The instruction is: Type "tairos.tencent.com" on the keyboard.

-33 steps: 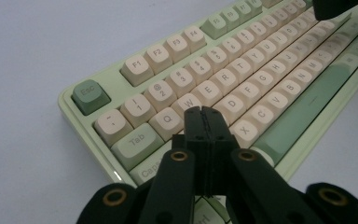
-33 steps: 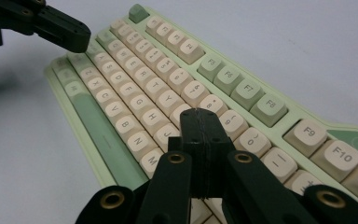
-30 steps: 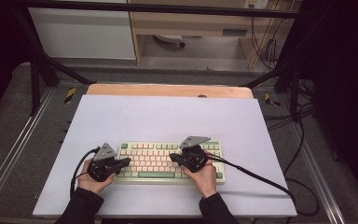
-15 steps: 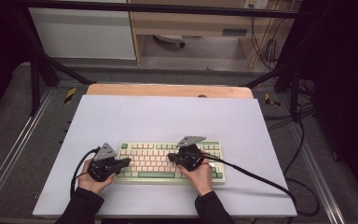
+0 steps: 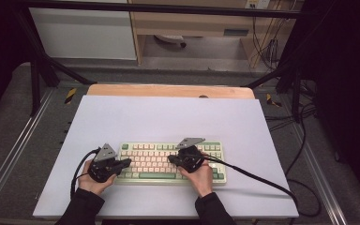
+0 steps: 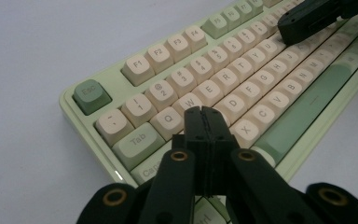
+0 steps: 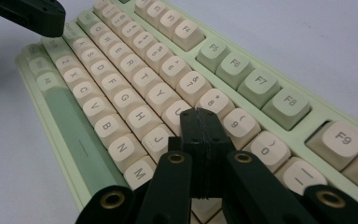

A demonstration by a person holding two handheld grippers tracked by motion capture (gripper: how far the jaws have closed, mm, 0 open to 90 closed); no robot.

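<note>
Since a second ago my right gripper (image 5: 172, 159) has edged slightly left over the keyboard (image 5: 168, 161) mid-table, left gripper (image 5: 126, 162) unmoved — both pressed together, empty — risk: blunt closed tips could strike two keys at once.
</note>
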